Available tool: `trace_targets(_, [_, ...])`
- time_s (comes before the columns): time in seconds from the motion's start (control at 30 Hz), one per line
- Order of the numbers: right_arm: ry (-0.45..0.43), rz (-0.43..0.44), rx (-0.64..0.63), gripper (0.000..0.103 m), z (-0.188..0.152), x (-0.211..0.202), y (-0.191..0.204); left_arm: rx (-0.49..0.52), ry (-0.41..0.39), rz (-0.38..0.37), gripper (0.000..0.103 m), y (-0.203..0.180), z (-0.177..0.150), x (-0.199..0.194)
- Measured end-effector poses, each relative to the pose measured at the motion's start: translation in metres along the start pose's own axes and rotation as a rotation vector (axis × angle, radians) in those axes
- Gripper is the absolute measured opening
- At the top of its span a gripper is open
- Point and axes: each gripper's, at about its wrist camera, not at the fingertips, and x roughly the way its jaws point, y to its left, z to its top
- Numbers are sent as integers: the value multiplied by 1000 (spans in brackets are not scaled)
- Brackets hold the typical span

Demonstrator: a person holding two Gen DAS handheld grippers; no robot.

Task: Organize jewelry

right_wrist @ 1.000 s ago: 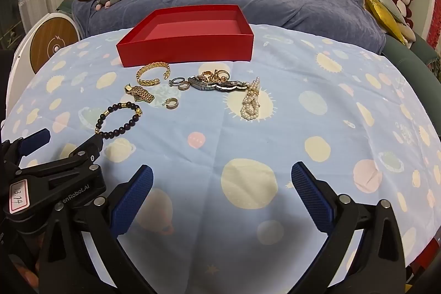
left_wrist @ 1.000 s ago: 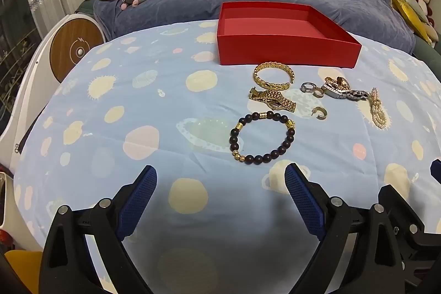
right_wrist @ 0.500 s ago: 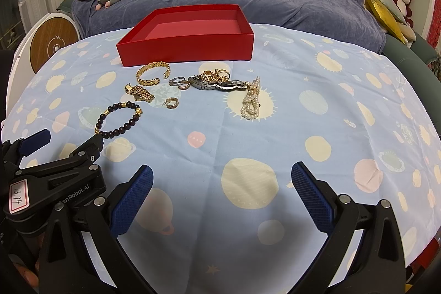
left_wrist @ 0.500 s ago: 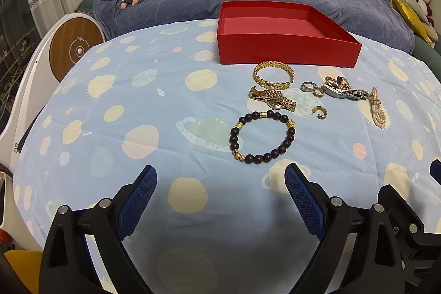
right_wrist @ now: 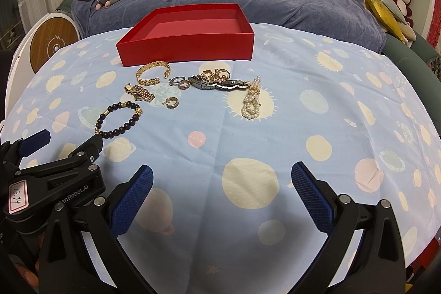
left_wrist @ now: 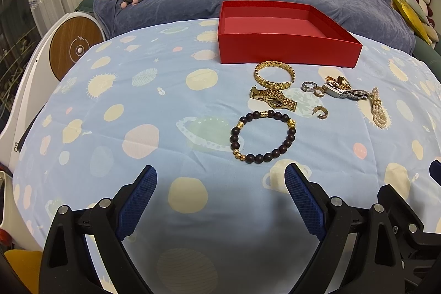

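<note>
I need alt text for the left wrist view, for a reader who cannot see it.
The open left gripper hovers over a blue planet-print cloth, pointing at a dark beaded bracelet. Beyond it lie gold bracelets, rings and a pearl strand, before an empty red box.

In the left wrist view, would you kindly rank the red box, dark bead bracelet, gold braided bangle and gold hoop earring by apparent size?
1. red box
2. dark bead bracelet, though nearest the camera
3. gold braided bangle
4. gold hoop earring

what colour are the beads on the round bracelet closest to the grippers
Dark brown, nearly black, with a few gold beads between: the beaded bracelet shows best in the left wrist view.
</note>
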Motion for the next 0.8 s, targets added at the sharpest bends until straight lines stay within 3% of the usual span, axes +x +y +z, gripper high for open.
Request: trace_targets(0.8, [1, 1, 1, 98, 0, 1, 1, -2, 4, -3, 92, -3, -5, 2])
